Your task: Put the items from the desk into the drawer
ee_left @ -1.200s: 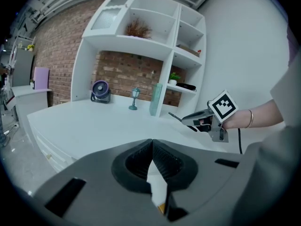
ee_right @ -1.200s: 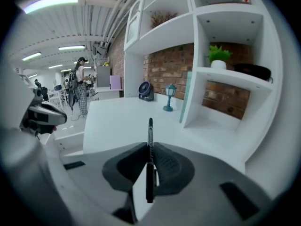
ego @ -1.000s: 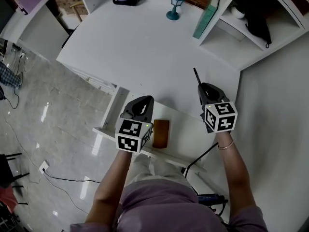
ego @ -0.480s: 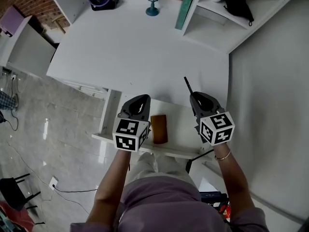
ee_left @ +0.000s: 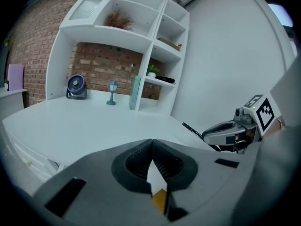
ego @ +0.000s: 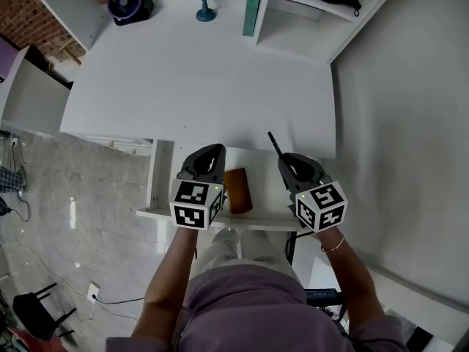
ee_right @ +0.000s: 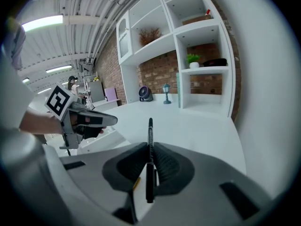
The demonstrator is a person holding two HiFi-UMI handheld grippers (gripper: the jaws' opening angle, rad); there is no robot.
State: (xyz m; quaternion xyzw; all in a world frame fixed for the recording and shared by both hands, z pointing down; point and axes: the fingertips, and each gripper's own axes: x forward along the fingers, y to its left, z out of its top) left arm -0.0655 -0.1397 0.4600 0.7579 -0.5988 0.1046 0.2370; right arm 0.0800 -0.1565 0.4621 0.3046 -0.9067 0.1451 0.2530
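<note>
Two grippers hang over the white pull-out drawer (ego: 265,193) under the front edge of the white desk (ego: 205,86). The left gripper (ego: 211,152), jaws clenched on nothing, is at the drawer's left edge, just beside a flat brown rectangular case (ego: 237,190) lying inside. The right gripper (ego: 286,158), at the drawer's right edge, grasps a slim black pen (ego: 274,143). The pen's long axis runs along the jaws, its tip over the desk's front edge. Bare drawer floor lies directly beneath, so a release there looks next.

The head camera looks steeply down on the white desk (ego: 190,72). Cameras on the left gripper (ego: 215,151) and right gripper (ego: 283,160) sit low, close behind their jaws, facing the far shelves (ee_left: 108,33); all share the fan (ego: 128,2).
</note>
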